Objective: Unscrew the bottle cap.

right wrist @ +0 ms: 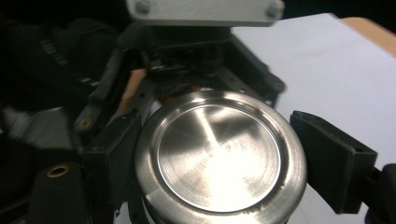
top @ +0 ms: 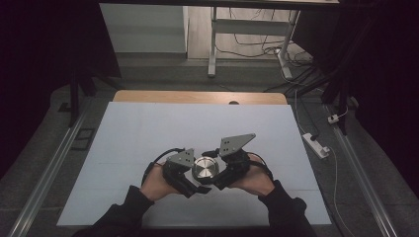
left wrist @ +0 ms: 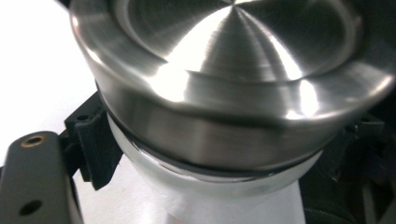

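Note:
A round brushed-steel lid [top: 205, 168] caps a jar held just above the white table cover [top: 148, 128], near its front middle. In the left gripper view the lid [left wrist: 224, 70] sits on a pale jar body [left wrist: 219, 196], and my left gripper [left wrist: 224, 154] is shut on that body just under the lid, with a ribbed pad [left wrist: 95, 140] against its side. My right gripper [right wrist: 219, 158] is shut on the lid [right wrist: 219, 156], with a black pad [right wrist: 334, 158] on each side of its rim. In the high view the left gripper [top: 195, 182] and right gripper [top: 217, 175] meet at the jar.
The white cover lies on a wooden tabletop [top: 197, 96] whose far edge shows. On the floor to the right lies a power strip [top: 316, 144] with cables. A desk frame [top: 212, 49] stands behind the table. Metal rails [top: 54, 163] run along both sides.

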Motion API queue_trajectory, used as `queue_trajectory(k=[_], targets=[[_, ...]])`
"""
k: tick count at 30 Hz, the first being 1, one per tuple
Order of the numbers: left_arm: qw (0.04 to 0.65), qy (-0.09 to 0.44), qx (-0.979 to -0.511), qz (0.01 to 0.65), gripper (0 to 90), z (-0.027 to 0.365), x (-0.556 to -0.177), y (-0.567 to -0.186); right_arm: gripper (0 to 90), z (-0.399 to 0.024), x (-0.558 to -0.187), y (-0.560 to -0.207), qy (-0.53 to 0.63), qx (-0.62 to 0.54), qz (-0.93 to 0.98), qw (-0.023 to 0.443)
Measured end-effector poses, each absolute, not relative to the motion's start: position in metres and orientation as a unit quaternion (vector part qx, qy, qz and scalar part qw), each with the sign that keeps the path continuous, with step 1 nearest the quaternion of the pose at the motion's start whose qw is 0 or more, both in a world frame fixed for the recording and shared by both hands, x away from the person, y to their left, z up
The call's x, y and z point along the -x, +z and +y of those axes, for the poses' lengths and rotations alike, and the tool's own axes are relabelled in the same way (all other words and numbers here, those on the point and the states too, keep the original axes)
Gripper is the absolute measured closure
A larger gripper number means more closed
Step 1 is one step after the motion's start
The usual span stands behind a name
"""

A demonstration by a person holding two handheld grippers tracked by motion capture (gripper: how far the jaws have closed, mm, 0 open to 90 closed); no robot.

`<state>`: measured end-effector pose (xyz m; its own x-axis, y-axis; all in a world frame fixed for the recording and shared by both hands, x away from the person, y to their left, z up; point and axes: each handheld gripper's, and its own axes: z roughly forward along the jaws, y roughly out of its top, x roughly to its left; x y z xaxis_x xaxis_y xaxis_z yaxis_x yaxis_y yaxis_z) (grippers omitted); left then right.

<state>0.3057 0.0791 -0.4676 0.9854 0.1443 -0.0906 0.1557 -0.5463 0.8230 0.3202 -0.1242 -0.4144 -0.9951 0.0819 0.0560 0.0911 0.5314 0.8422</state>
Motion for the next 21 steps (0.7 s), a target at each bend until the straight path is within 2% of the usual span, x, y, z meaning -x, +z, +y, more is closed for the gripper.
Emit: queue_trajectory(k=[2, 4, 7, 11, 16, 21], targets=[[0.460, 0.006, -0.883, 0.094, 15.9, 0.077, -0.306, -0.468, 18.1, -0.127, -0.321, -0.416, -0.479, 0.040, -0.877, 0.007], [0.453, 0.022, -0.884, 0.116, 15.9, 0.077, -0.307, -0.469, 12.1, -0.130, -0.323, -0.414, -0.478, 0.082, -0.875, -0.009], [0.444, 0.056, -0.877, 0.173, 15.9, 0.080, -0.310, -0.470, 8.5, -0.131, -0.323, -0.409, -0.478, 0.133, -0.868, -0.030], [0.447, 0.074, -0.867, 0.209, 15.9, 0.081, -0.310, -0.468, 10.3, -0.123, -0.318, -0.409, -0.463, 0.192, -0.861, -0.083], [0.437, 0.098, -0.861, 0.240, 15.9, 0.077, -0.307, -0.468, 12.5, -0.114, -0.313, -0.413, -0.467, 0.216, -0.852, -0.101], [0.433, 0.099, -0.864, 0.238, 15.9, 0.073, -0.304, -0.468, 17.8, -0.105, -0.309, -0.419, -0.451, 0.217, -0.856, -0.130]])
